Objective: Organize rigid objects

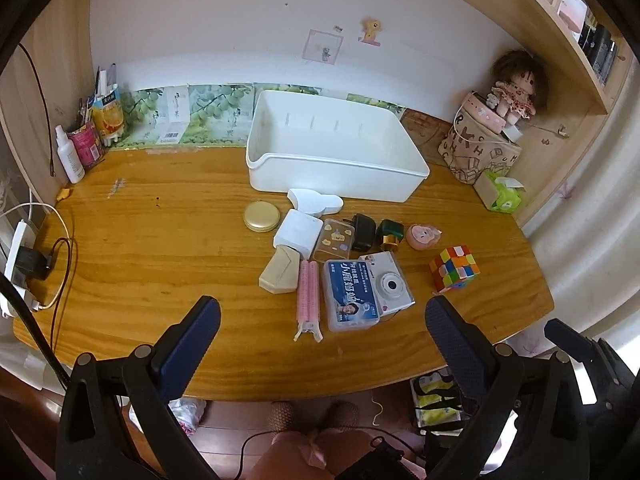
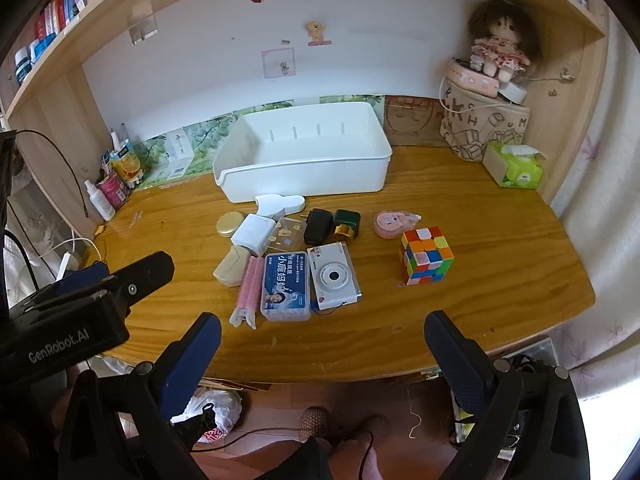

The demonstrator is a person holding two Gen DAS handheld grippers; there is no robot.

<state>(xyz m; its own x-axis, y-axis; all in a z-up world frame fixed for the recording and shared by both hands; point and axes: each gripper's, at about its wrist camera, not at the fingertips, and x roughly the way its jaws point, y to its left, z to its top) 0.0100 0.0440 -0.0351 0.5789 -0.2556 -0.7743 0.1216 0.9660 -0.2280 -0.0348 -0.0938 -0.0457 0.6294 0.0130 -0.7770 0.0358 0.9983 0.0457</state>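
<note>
An empty white bin (image 1: 404,184) (image 2: 304,184) stands at the back of the wooden desk. In front of it lies a cluster: a gold tin (image 1: 262,217), a white box (image 1: 298,232), a clear case (image 1: 334,240), a black charger (image 1: 363,232), a green bottle (image 1: 391,234), a pink round item (image 1: 422,236), a white camera (image 1: 390,284) (image 2: 334,278), a blue-labelled box (image 1: 352,294) (image 2: 286,286), a pink roller (image 1: 308,294) and a Rubik's cube (image 1: 454,268) (image 2: 426,256). My left gripper (image 1: 322,320) and right gripper (image 2: 322,334) both hang open over the desk's front edge, holding nothing.
A doll (image 2: 498,46) sits on a printed bag (image 2: 480,132) at the back right, with a green tissue pack (image 2: 520,168) beside it. Bottles and a pen cup (image 1: 86,140) fill the back left corner. A power strip with cables (image 1: 24,264) lies at the left edge.
</note>
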